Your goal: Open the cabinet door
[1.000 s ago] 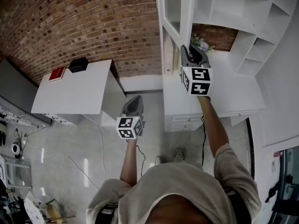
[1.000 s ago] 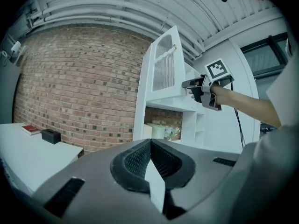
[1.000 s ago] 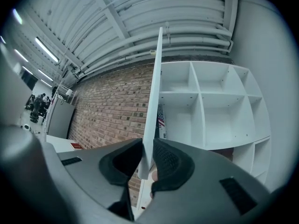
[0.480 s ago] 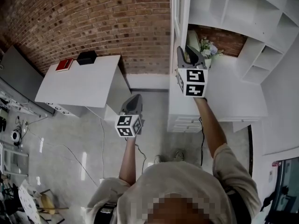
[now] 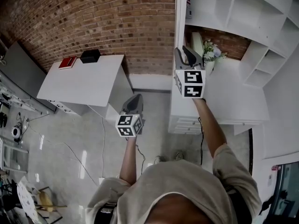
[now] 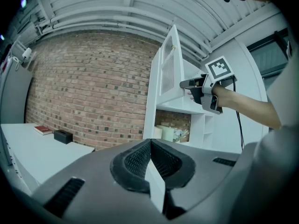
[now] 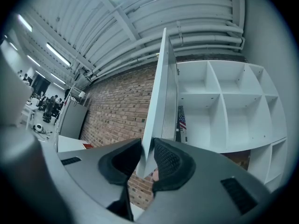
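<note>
The white cabinet door (image 5: 180, 13) stands swung out from the wall shelf unit and shows edge-on in the head view. My right gripper (image 5: 185, 54) is raised to its lower edge and is shut on it. In the right gripper view the door (image 7: 159, 97) runs up from between the two pads of my right gripper (image 7: 146, 160). My left gripper (image 5: 134, 102) hangs lower, over the floor, apart from the cabinet and shut on nothing. From the left gripper view, past the closed left gripper (image 6: 149, 146), the right gripper (image 6: 189, 84) holds the door (image 6: 168, 71).
Open white shelves (image 5: 233, 8) sit behind the door. Below them a white counter (image 5: 233, 101) carries a vase of flowers (image 5: 211, 52). At left is a white table (image 5: 84, 85) with a red book (image 5: 68, 62) and a black box (image 5: 90, 56). A brick wall (image 5: 117, 22) lies behind.
The door has swung further out with the right gripper on its edge, from showing its pane to edge-on. More of the shelves and flowers shows. The left gripper has barely shifted.
</note>
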